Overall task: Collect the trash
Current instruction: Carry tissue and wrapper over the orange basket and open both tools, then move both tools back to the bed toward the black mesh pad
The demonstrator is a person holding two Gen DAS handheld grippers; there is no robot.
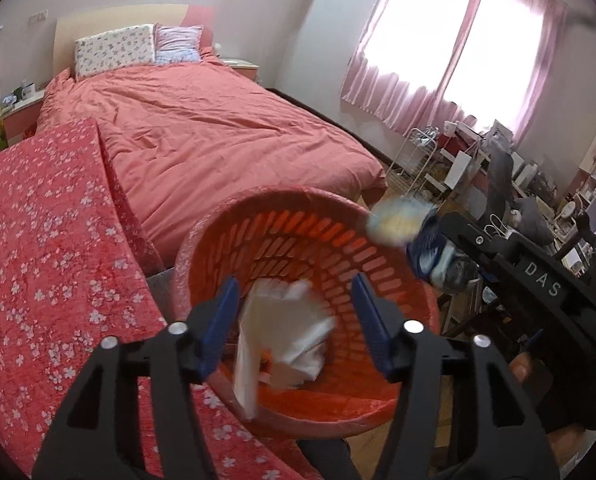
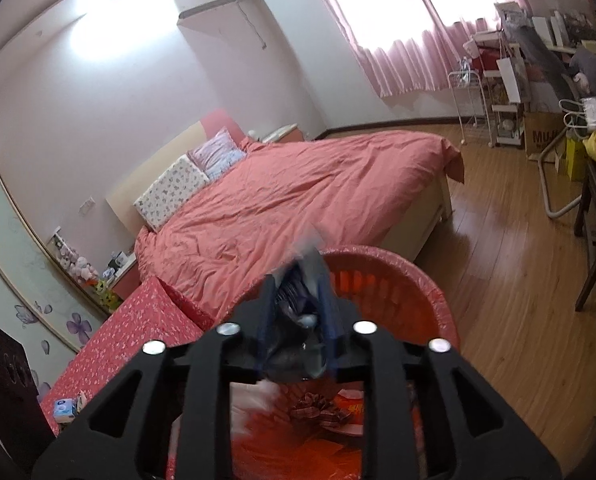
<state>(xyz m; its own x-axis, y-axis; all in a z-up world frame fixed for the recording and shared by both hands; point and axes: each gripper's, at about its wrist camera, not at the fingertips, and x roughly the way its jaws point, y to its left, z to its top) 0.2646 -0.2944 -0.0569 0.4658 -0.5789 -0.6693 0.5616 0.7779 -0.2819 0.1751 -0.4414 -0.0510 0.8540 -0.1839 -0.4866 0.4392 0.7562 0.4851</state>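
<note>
An orange-red slotted basket (image 1: 298,236) with a thin red liner over its rim stands beside the bed. My left gripper (image 1: 298,320) hangs open over its mouth. A blurred white paper piece (image 1: 285,332) lies loose between its blue pads, inside the basket and touching neither pad firmly. In the right wrist view my right gripper (image 2: 298,304) is over the basket rim (image 2: 418,276), its pads against a crumpled dark blue and silver wrapper (image 2: 298,300). From the left wrist view that wrapper (image 1: 402,224) shows blue and yellow just outside the basket's right rim. Paper scraps and a ribbon bow (image 2: 322,412) lie inside.
A bed with a pink duvet (image 1: 217,128) lies behind the basket. A red floral-covered surface (image 1: 49,260) sits to the left, with a tissue pack (image 2: 63,408) on it. Wooden floor (image 2: 498,260) spreads right toward cluttered shelves and a desk (image 1: 478,160). A dark chair (image 2: 1,380) stands near left.
</note>
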